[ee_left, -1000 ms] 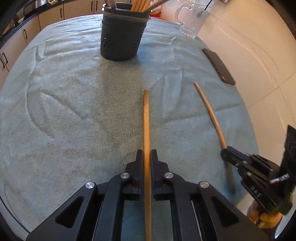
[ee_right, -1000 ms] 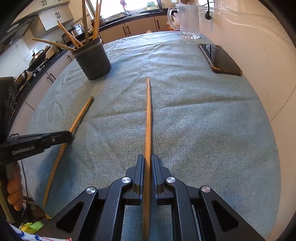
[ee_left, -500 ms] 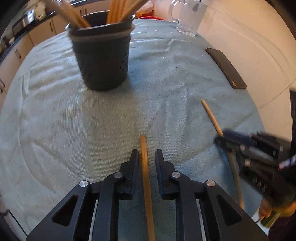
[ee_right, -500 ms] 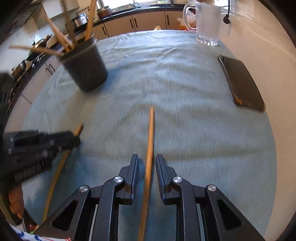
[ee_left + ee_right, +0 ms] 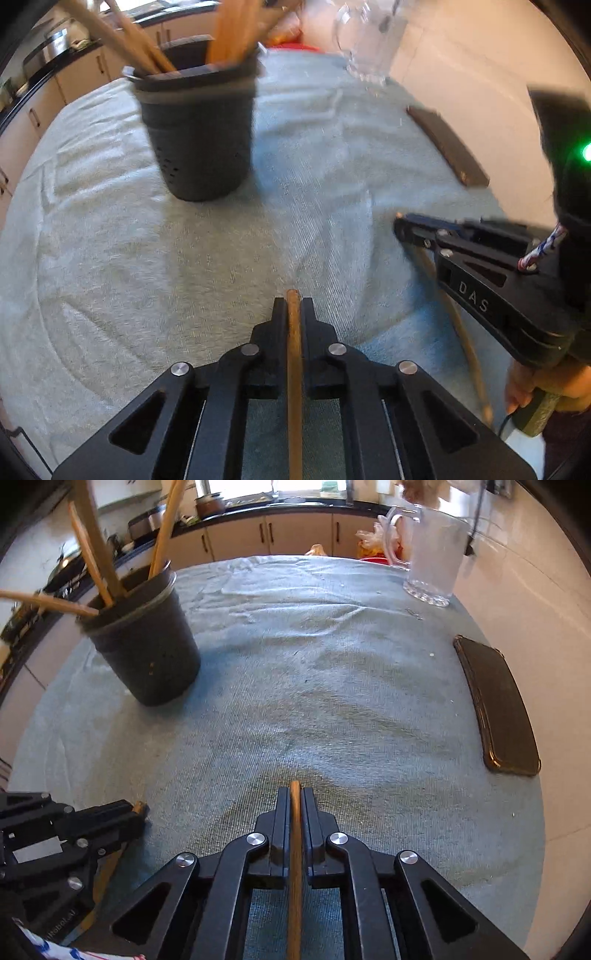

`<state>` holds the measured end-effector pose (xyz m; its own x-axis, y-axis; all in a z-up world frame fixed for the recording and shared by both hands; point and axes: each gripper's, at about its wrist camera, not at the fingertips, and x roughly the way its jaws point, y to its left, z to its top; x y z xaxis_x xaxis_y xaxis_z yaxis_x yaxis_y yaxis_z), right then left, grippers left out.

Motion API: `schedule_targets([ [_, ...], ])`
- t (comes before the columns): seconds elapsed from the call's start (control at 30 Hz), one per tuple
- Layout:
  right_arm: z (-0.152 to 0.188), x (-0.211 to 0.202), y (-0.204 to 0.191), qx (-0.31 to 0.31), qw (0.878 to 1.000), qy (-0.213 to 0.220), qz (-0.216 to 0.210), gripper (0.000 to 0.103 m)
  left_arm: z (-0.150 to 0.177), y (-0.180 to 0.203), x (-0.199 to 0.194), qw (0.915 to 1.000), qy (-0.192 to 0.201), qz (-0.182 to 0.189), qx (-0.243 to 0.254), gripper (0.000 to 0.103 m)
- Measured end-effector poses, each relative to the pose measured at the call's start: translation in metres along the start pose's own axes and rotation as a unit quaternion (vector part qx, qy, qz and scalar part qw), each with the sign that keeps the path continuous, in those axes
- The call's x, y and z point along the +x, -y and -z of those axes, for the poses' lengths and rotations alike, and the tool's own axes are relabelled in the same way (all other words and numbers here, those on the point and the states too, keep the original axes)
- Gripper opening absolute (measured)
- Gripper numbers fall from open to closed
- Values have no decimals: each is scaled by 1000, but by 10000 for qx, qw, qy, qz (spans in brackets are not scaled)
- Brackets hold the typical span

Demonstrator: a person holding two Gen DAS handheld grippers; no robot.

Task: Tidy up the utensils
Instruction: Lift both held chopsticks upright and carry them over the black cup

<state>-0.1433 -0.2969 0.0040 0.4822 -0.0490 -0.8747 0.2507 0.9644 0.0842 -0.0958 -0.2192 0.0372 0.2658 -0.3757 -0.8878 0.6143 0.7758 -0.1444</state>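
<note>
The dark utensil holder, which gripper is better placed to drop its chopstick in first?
Probably left. The left gripper, shut on its chopstick, faces the utensil holder almost head-on. The right gripper sees it off to its left.

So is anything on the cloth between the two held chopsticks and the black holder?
Nothing visible. Bare cloth lies between each gripped chopstick and the holder. The phone and glass jug sit off to the right.

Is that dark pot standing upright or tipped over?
Upright. The dark pot stands on its base on the green cloth, with wooden sticks poking out of its open top.
</note>
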Motion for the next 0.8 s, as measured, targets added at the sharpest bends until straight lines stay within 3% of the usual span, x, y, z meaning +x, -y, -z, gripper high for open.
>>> schedule_targets([
  [0.2,3,-54,7,249,9962,787,-277,5,2,-8,-58,9964,824,73,-185,7],
  [0.4,14,-112,6,464,9851,1545,-601,5,9,-6,-118,9863,1635,89,-209,7],
  [0.57,26,-150,3,551,9752,2016,-734,6,17,-8,-149,9786,2028,145,-326,7],
  [0.8,42,-181,-7,515,9669,2356,-831,6,36,-14,-184,9697,2398,199,-424,7],
])
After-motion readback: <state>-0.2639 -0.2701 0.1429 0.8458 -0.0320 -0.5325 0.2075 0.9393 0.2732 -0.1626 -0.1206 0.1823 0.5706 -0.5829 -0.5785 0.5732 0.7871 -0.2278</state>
